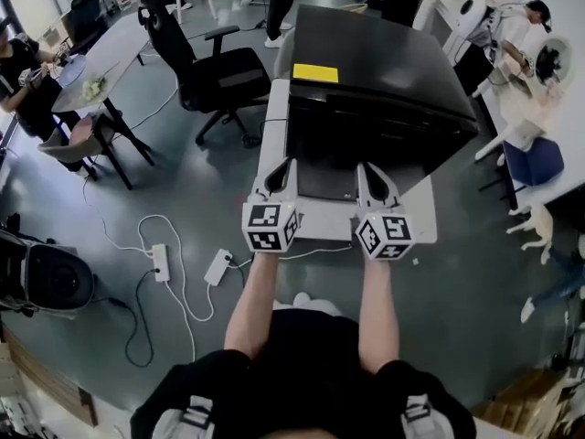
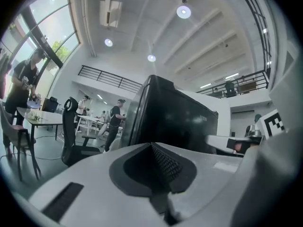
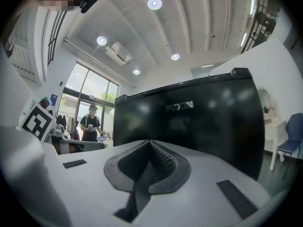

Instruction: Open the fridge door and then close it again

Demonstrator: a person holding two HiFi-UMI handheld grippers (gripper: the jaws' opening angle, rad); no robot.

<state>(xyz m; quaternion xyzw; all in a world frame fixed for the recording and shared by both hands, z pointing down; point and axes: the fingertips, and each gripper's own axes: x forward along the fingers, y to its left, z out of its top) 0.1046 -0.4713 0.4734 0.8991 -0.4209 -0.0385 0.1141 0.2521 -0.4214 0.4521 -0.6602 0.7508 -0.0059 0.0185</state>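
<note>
Fridge: the black fridge (image 1: 384,80) stands on a white desk (image 1: 315,229) and fills most of it. Only a bare strip shows along the desk's near edge and another along its left edge.
Door: the fridge door (image 1: 334,158) faces the person and looks flush with the body, so I judge it closed.
Left gripper: the left gripper (image 1: 283,165) has its jaws together on nothing. It hovers over the desk's near edge toward the left corner, just short of the door.
Right gripper: the right gripper (image 1: 366,168) is also closed and empty. It sits beside the left gripper over the near edge and points at the door face.
Step in hand: this looks like the reach for the door, with neither gripper touching it yet.
Doing it well: no handle shows in any view, and I cannot tell which side carries the hinges. Find the free edge first. Closed tips cannot pinch, so either part the jaws over that edge or hook the tips behind it. Pull along the door's arc, not straight back. The spare gripper could steady the body, since the fridge may slide on the desk.
Closing: push flat on the door face until the gap is gone.
On top: a yellow label (image 1: 314,72) lies near the fridge's left rear.
Around: an office chair (image 1: 215,71) stands beyond the desk's left edge. A power strip (image 1: 161,262) and cables lie on the floor nearer the person. A blue chair (image 1: 535,161) stands off to the right.
People: people are at other tables, well apart from the desk.
In the way: nothing lies on the near strip. The chair stands off the left edge, where a door swinging that way could come close to it.
</note>
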